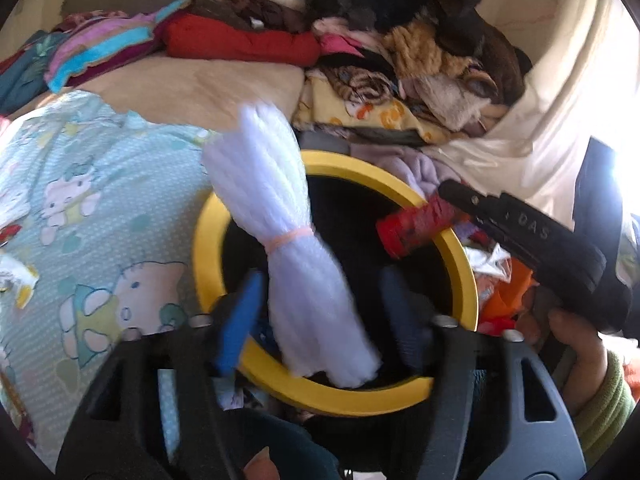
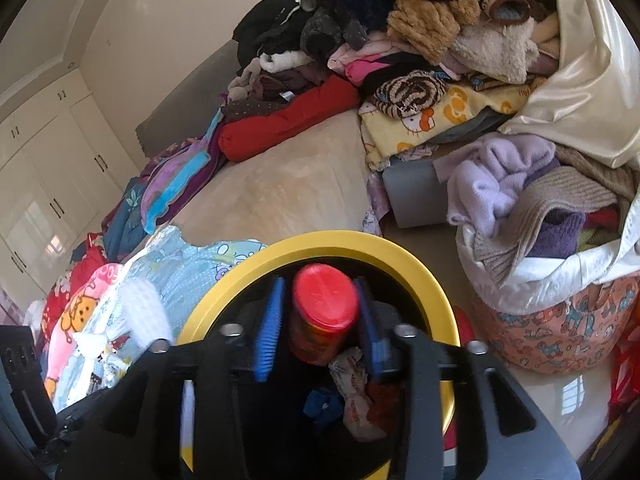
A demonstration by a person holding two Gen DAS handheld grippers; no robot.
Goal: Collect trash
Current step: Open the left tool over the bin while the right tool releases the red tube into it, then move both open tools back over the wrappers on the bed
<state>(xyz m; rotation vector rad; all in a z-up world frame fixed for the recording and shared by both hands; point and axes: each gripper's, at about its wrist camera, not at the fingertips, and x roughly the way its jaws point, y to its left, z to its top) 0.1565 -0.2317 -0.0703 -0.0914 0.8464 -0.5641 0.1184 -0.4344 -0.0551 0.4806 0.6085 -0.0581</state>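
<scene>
A bin with a yellow rim [image 1: 464, 256] and black inside stands by the bed; it also shows in the right wrist view [image 2: 416, 264]. My left gripper [image 1: 324, 308] is open over the bin; a white foam-net bundle [image 1: 296, 264] tied with a pink band hangs blurred between its blue fingers [image 1: 240, 320], not gripped. My right gripper [image 2: 320, 320] is shut on a red can [image 2: 324, 312] over the bin's mouth; the can and gripper also show in the left wrist view [image 1: 416, 224]. Crumpled wrappers [image 2: 356, 392] lie inside the bin.
A light blue cartoon quilt [image 1: 80, 208] covers the bed at left, with paper scraps [image 1: 20, 280] on it. Piled clothes [image 1: 360, 40] fill the back. A bag of clothes [image 2: 540, 280] stands right of the bin. White wardrobes [image 2: 48, 184] line the far left.
</scene>
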